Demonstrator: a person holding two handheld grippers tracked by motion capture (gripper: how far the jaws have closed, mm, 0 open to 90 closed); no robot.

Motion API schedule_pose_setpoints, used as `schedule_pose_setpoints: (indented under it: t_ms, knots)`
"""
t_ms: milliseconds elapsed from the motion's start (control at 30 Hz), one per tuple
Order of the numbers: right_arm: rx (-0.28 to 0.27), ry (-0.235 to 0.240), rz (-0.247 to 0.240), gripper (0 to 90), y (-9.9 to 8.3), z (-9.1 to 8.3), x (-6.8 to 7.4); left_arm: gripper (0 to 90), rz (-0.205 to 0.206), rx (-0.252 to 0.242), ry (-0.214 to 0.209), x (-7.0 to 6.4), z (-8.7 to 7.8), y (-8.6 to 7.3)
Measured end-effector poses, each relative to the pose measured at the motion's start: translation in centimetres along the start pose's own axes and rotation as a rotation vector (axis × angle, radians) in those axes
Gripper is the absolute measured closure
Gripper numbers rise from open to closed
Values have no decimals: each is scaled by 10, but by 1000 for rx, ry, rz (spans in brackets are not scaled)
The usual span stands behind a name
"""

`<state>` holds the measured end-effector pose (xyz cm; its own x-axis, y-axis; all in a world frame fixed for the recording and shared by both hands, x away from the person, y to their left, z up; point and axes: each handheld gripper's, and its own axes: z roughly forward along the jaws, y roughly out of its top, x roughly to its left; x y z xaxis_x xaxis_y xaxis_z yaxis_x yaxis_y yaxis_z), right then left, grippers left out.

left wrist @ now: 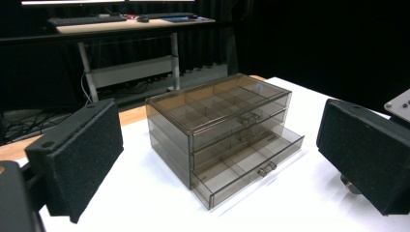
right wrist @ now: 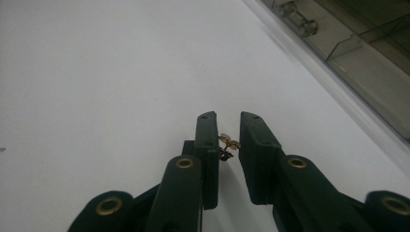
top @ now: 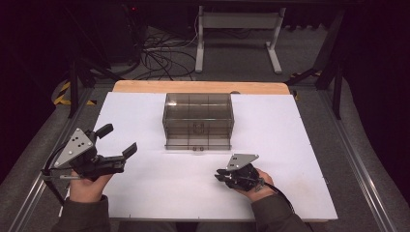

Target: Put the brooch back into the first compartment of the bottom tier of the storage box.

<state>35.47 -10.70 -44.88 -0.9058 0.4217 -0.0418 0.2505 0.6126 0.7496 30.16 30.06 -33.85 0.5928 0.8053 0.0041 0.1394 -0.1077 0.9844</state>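
Left tongs (top: 117, 141): spread wide, empty, idle at the surface's (top: 145, 193) left. Organizer (top: 198, 121): centre, bottom drawer (left wrist: 249, 166) pulled out, seemingly empty. Right tongs (right wrist: 227, 126): nearly closed, pinching a small gold trinket (right wrist: 227, 145) (an earring, perhaps); stowing it likely remains.

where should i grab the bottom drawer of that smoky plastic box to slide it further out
Take the small handle at the middle of the front of the bottom drawer, on the smoky transparent plastic three-drawer box. Come from the person's side, jaws level with the white table: that drawer already sits partly out, and the handle is the only protruding part.
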Motion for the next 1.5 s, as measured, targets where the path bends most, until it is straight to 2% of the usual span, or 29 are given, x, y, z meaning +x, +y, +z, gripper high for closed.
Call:
schedule_pose_setpoints:
  t_ms: [300, 633, 1233, 1500]
  knots:
    - [-35, -17, 8, 784, 5, 3, -4, 34, 3, -4, 5, 0, -1, 1]
    - [-57, -24, -5, 784, 16, 5, 3, 38, 13, -1, 2, -2, 0, 1]
    - [-134, -107, 20, 784, 29, 5, 8, 43, 18, -18, -1, -2, -5, 3]
    - [-164, -108, 24, 784, 35, 8, 8, 47, 5, -30, -9, -2, -6, 2]
